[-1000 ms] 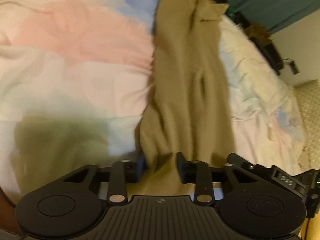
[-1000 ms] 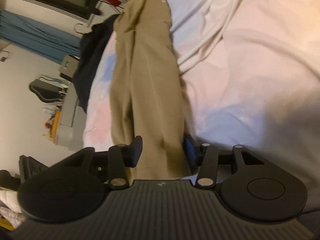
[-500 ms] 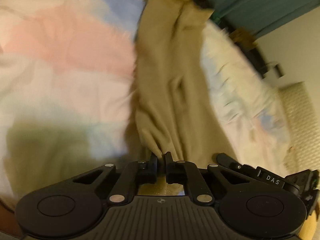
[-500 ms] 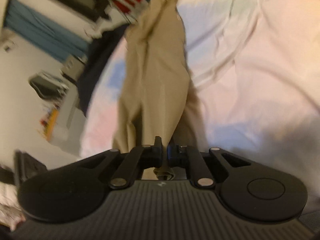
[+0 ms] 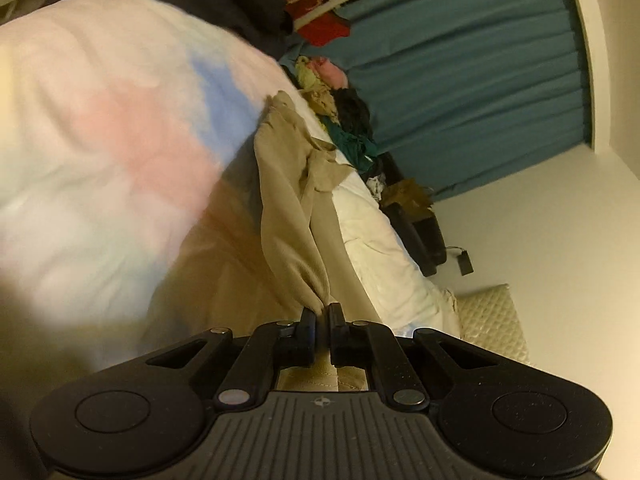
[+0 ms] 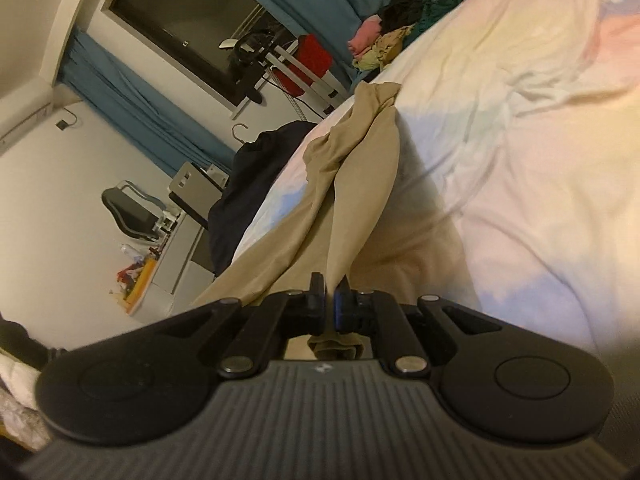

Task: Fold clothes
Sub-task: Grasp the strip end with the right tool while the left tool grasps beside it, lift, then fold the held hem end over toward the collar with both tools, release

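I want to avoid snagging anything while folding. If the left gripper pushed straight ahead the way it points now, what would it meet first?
The left gripper is already shut on the tan trousers, so it would push straight into that stretched cloth, then probably the pastel bedspread beyond. Depth is unclear.

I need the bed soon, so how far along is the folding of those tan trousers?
Early. Done: left gripper and right gripper are each shut on the tan trousers. In hand: lifting that end off the pastel bedspread. Left: no fold visible; clothes pile untouched.
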{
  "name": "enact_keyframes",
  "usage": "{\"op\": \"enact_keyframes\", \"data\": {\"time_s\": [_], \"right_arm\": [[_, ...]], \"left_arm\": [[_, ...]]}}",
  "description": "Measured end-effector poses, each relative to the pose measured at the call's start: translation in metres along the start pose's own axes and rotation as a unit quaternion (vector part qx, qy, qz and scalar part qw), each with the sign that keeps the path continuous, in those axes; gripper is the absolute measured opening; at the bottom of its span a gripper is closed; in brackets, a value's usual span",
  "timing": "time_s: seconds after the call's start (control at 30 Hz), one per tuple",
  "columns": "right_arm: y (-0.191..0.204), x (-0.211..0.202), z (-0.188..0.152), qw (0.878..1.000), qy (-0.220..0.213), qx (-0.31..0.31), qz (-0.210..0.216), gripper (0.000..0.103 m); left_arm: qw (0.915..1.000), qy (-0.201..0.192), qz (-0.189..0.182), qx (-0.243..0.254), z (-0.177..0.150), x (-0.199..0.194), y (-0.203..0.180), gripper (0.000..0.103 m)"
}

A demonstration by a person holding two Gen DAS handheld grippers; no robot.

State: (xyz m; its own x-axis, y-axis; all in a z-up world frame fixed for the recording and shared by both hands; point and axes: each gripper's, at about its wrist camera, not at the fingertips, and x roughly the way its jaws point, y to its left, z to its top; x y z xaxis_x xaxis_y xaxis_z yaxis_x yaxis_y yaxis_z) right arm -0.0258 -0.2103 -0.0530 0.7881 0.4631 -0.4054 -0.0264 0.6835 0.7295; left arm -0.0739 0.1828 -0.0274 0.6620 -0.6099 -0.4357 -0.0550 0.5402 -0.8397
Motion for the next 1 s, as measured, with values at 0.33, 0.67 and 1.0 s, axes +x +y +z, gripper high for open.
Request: {"op": "enact_keyframes", "data": {"time_s": [0.33, 0.67, 1.0], "right_arm": [[0.009, 0.034, 0.05, 0.998, -0.053, -0.016, 0.0, 0.007], [0.015, 0.135, 0.125, 0.991, -0.121, -0.046, -0.037, 0.007], [-0.042, 0.26, 0.127, 0.976, -0.103, -0.142, -0.127, 0.007]], "left_arm": [[0.9993, -0.034, 0.01, -0.008, 0.028, 0.003, -0.002, 0.006], [0.9788, -0.138, 0.075, 0.132, 0.161, 0.121, -0.067, 0.006], [0.9322, -0.128, 0.177, 0.289, 0.179, 0.261, -0.028, 0.007]]}}
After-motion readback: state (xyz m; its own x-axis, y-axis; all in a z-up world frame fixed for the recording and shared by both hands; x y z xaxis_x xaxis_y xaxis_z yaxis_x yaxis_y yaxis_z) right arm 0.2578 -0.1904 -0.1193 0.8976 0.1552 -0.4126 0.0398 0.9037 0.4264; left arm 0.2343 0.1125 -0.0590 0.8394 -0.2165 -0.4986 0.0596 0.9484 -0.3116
